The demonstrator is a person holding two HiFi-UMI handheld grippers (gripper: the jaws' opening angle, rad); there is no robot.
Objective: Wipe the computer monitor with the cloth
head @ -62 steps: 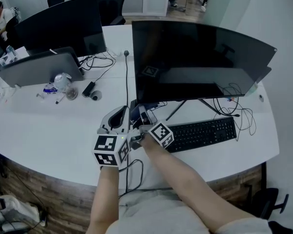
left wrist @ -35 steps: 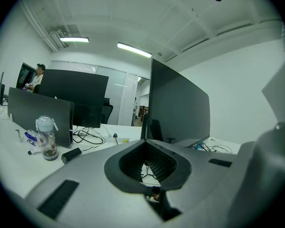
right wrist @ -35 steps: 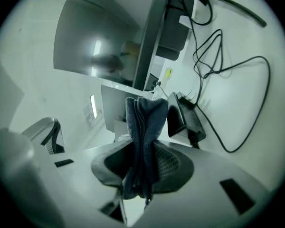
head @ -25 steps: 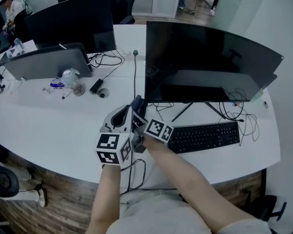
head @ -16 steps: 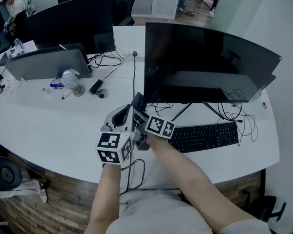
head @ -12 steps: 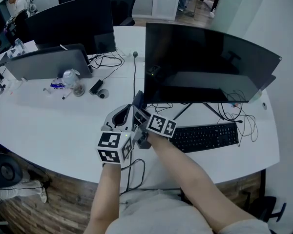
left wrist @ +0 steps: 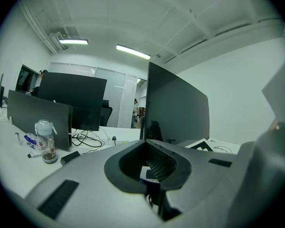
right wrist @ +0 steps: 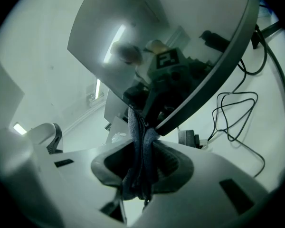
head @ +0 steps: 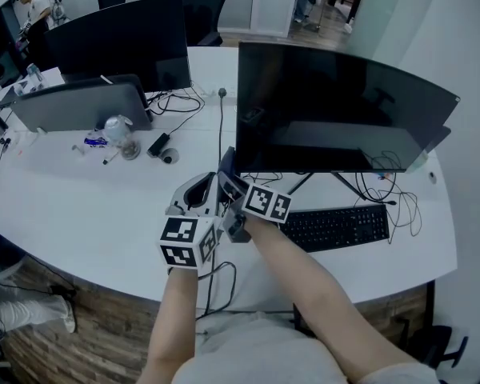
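Note:
The big dark curved monitor [head: 336,106] stands on the white desk [head: 88,206]. My right gripper [head: 230,174] is shut on a folded blue-grey cloth [head: 226,165] just below the monitor's lower left corner. In the right gripper view the cloth [right wrist: 141,141] sticks up between the jaws of the right gripper [right wrist: 142,151] and reaches the monitor's [right wrist: 171,56] bottom edge. My left gripper [head: 198,190] sits close to the left of the right one, low over the desk. In its own view the left gripper [left wrist: 146,144] has its jaws together with nothing in them.
A black keyboard [head: 334,226] lies under the monitor, with tangled cables [head: 384,178] to its right. Back left are a second monitor [head: 116,42], a grey laptop lid [head: 76,106], a small bottle [head: 122,132] and a black adapter [head: 155,145]. The desk's front edge runs just below my hands.
My right gripper has carried the cloth a little up and forward, closer to the monitor's lower left corner. The left gripper has hardly moved.

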